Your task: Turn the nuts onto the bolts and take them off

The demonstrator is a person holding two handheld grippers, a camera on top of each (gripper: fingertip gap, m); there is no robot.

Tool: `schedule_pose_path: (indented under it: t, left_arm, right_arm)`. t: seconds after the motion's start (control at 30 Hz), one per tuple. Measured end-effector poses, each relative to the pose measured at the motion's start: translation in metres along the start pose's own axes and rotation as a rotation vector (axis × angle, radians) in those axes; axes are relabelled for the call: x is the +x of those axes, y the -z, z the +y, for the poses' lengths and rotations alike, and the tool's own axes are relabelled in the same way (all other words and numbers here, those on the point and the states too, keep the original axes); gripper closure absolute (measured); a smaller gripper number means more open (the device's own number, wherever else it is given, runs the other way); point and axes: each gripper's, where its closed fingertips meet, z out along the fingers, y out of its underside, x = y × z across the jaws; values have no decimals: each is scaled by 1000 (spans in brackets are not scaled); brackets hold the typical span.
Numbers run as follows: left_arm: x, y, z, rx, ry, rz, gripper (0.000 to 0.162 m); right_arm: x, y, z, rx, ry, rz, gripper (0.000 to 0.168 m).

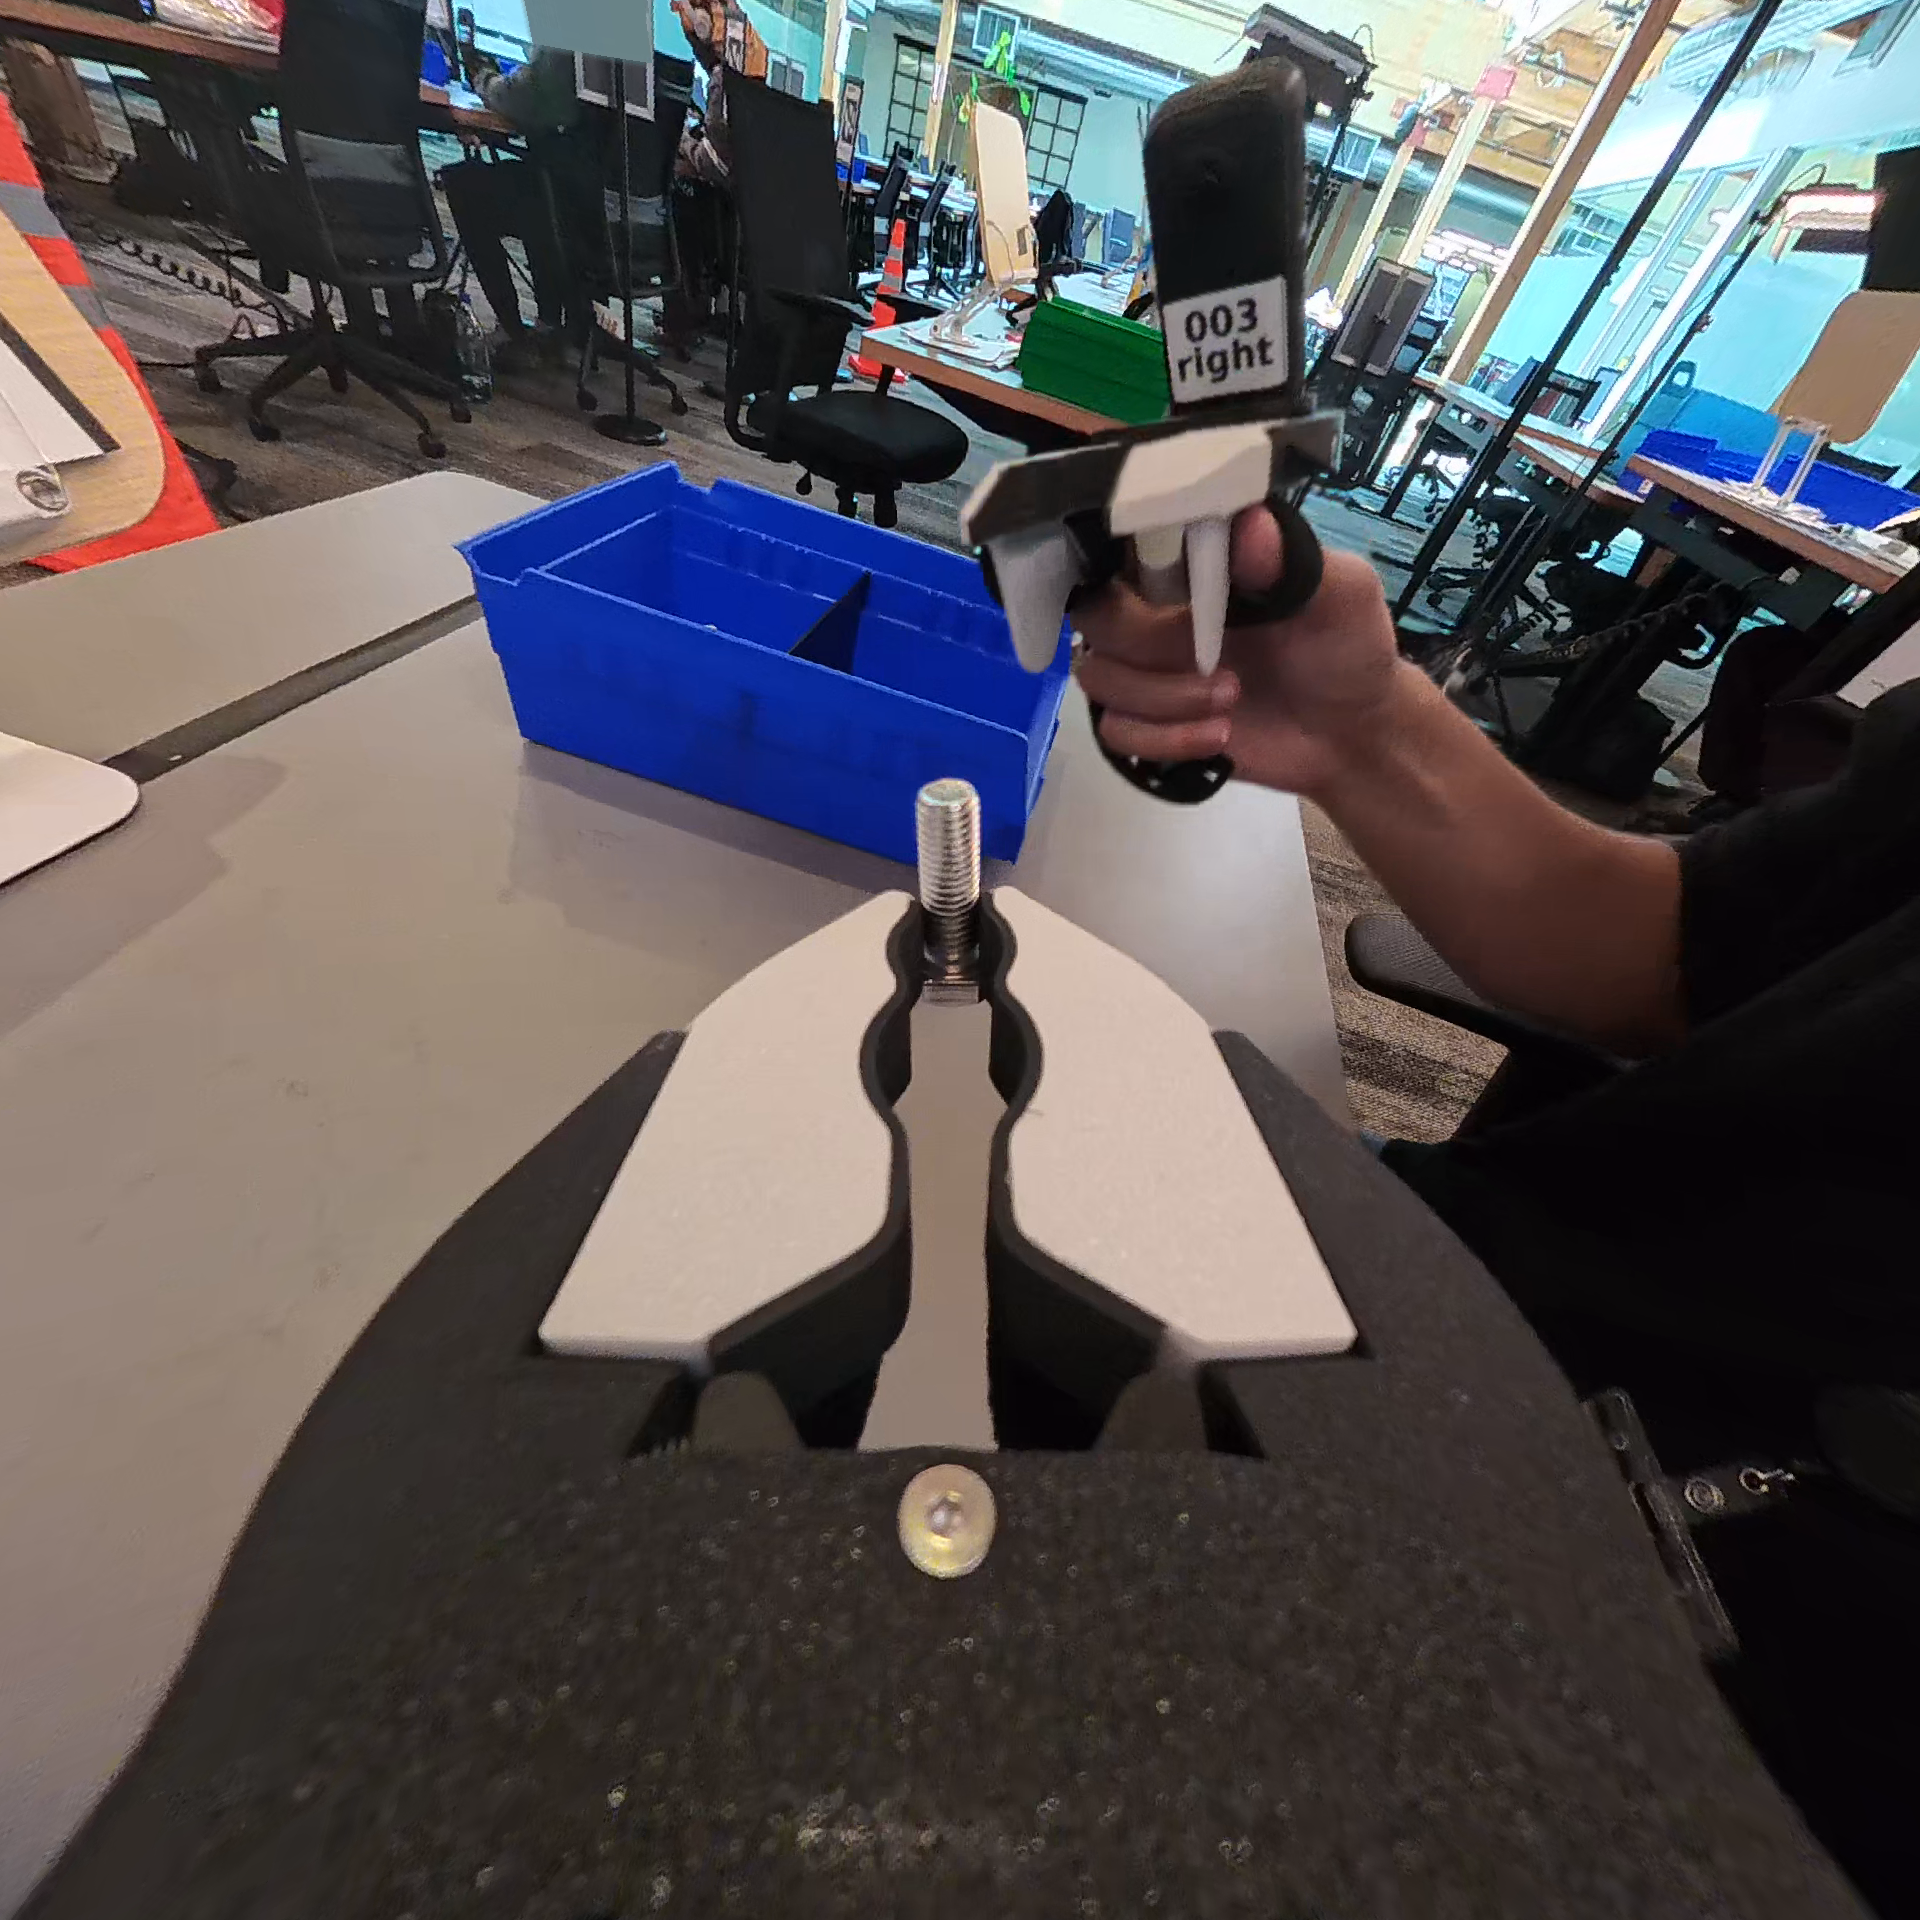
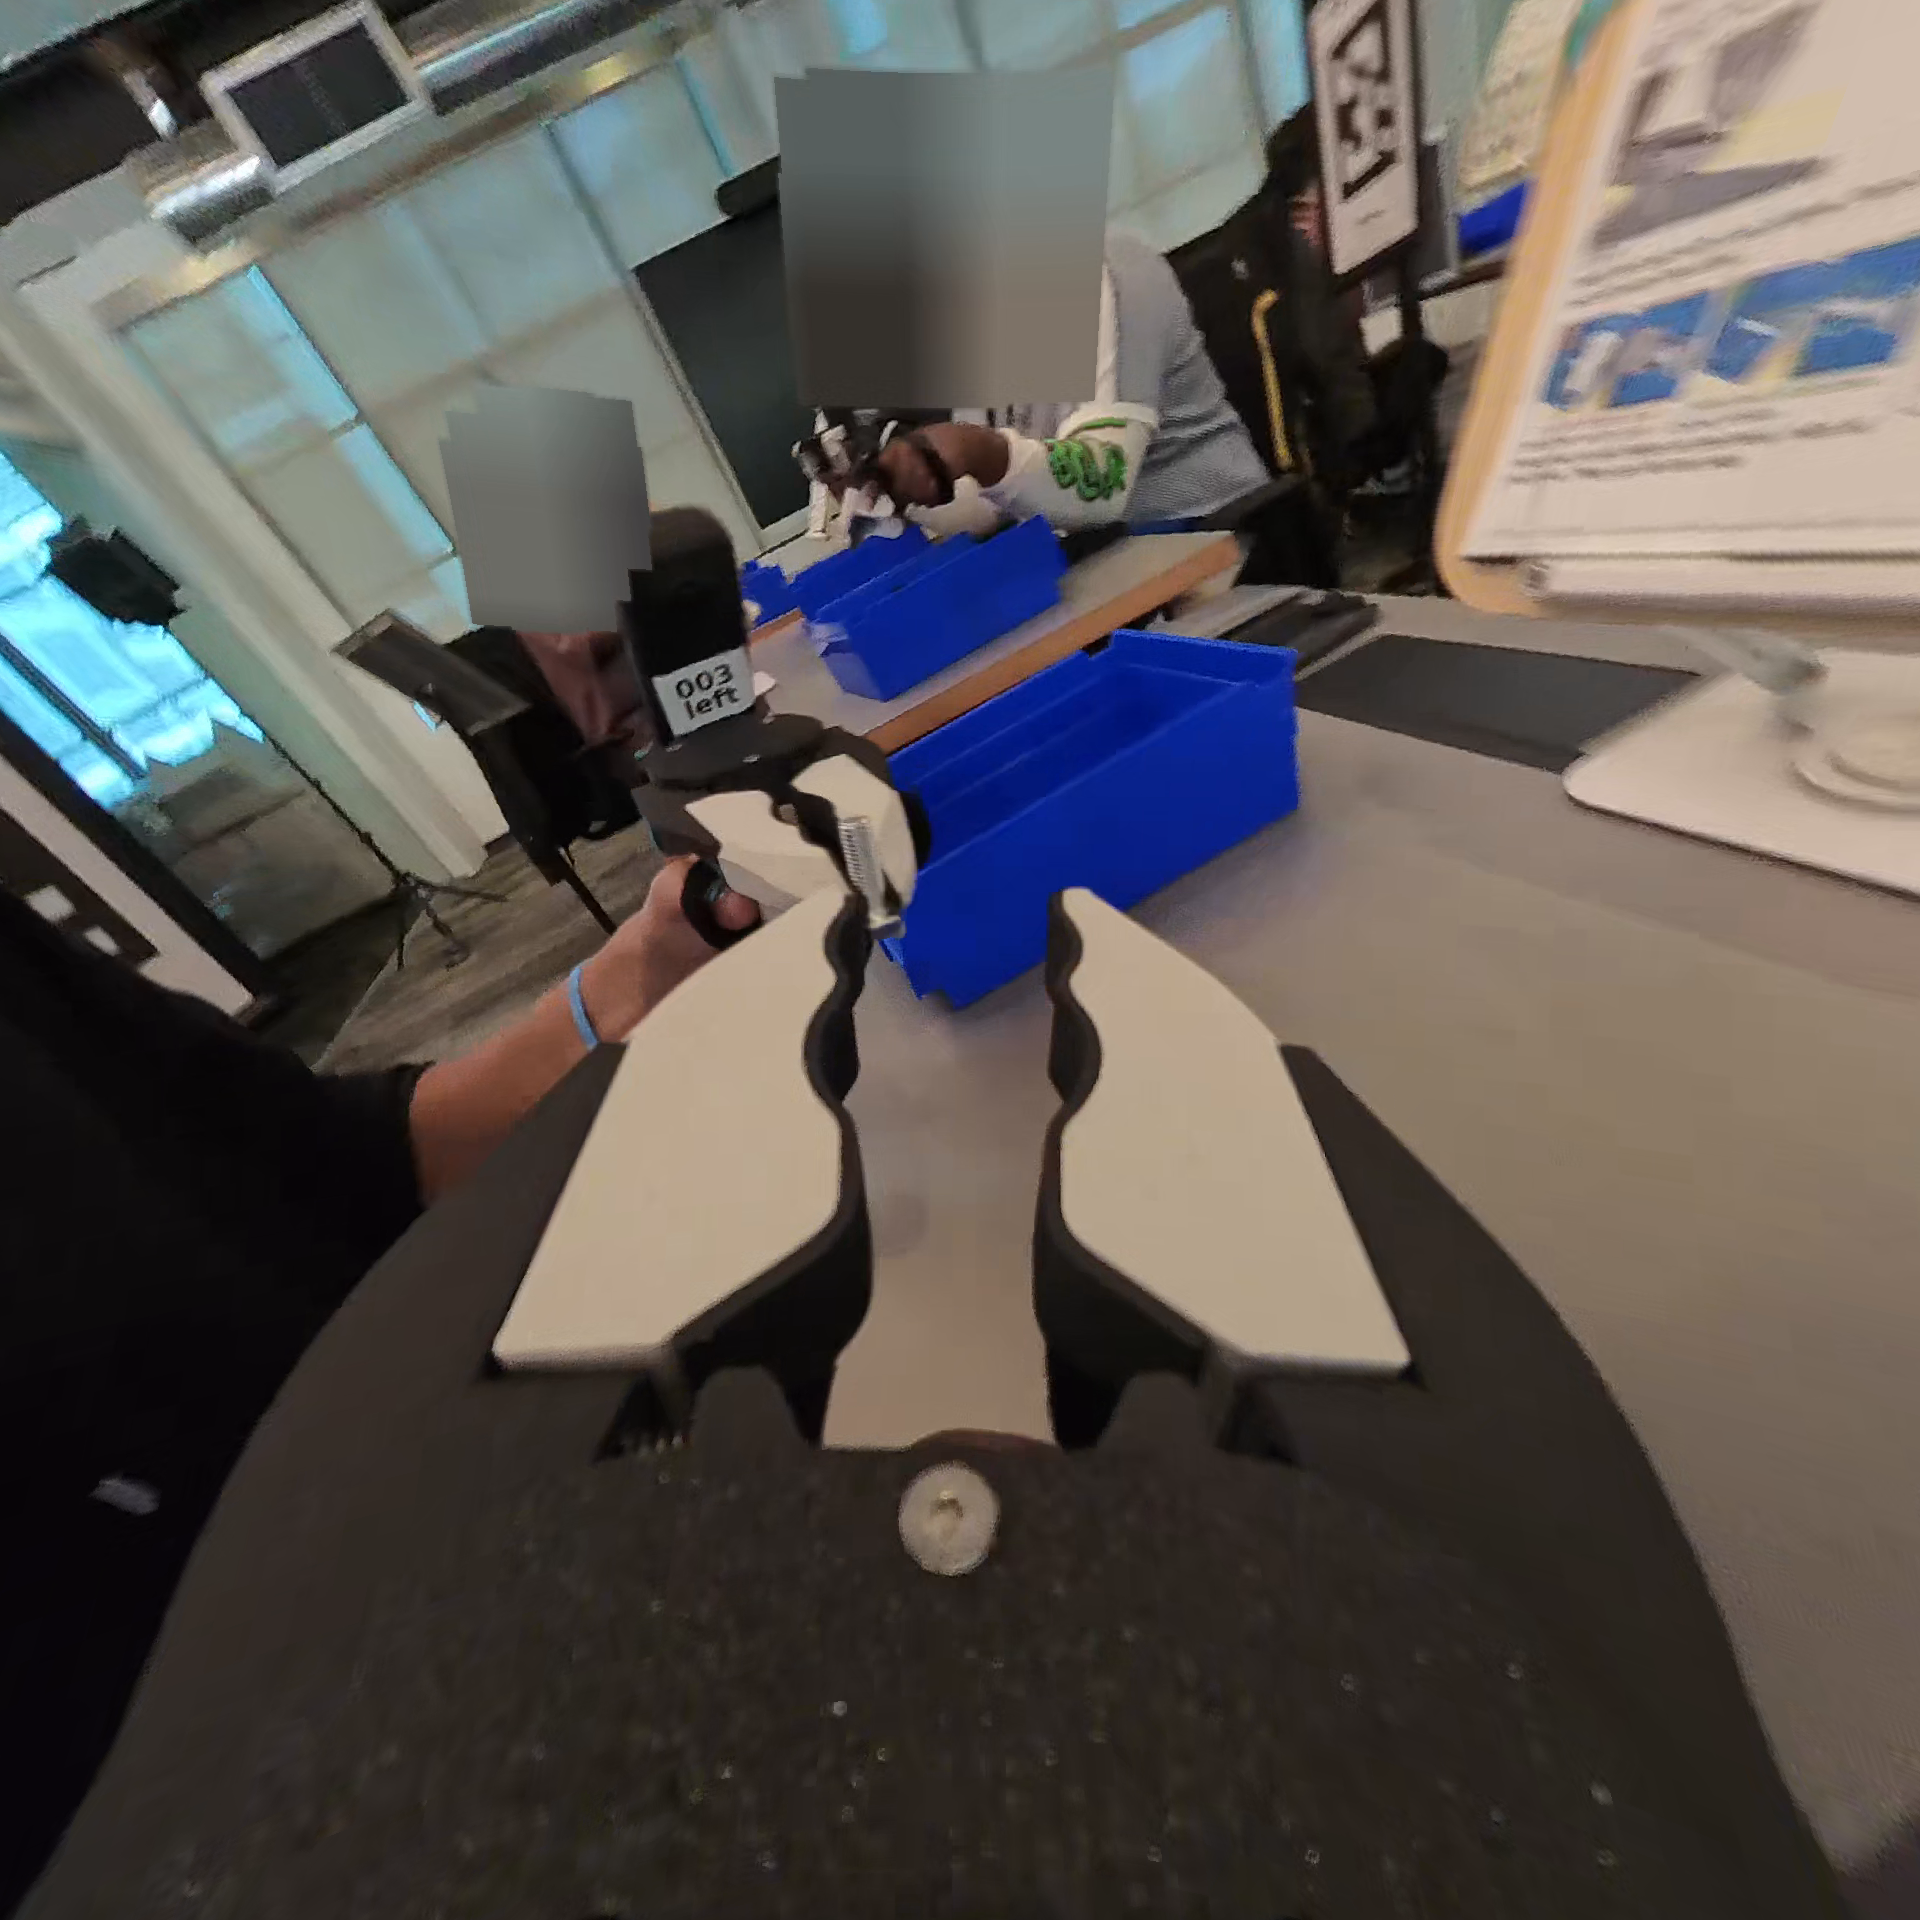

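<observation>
My left gripper (image 1: 948, 935) is shut on a silver bolt (image 1: 947, 862). It grips the bolt low on the shank, with the threaded end standing up past the fingertips. No nut shows on the bolt. My right gripper (image 1: 1117, 649) is held up in the air to the upper right of the bolt, fingers pointing down and apart. In the right wrist view my right gripper (image 2: 951, 925) is open and empty over the grey table (image 2: 1455, 1091). The left gripper (image 2: 842, 842) with the bolt (image 2: 860, 868) shows just beyond its left fingertip.
A blue divided bin (image 1: 769, 655) stands on the table behind the bolt; it also shows in the right wrist view (image 2: 1101, 779). A white stand base (image 2: 1745, 790) with a board of papers is at the right. A person works at another table behind. Tip to tip, the grippers are about 10 centimetres apart.
</observation>
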Motion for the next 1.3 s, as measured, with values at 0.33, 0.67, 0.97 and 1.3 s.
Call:
schedule_pose_path:
  t: [0.33,0.67,0.97,1.3]
  left_arm:
    - [15,-12,2,-14,-6,55,154]
    - [13,-16,0,-5,-11,8,150]
    - [-10,33,34,227,171,-330,106]
    - [-30,63,71,284,289,-384,105]
  right_arm:
    - [-39,-79,35,-151,98,-168,144]
    - [-32,-72,34,-155,82,-141,159]
    - [28,45,-84,-74,299,253,159]
    - [250,159,-61,-474,82,785,159]
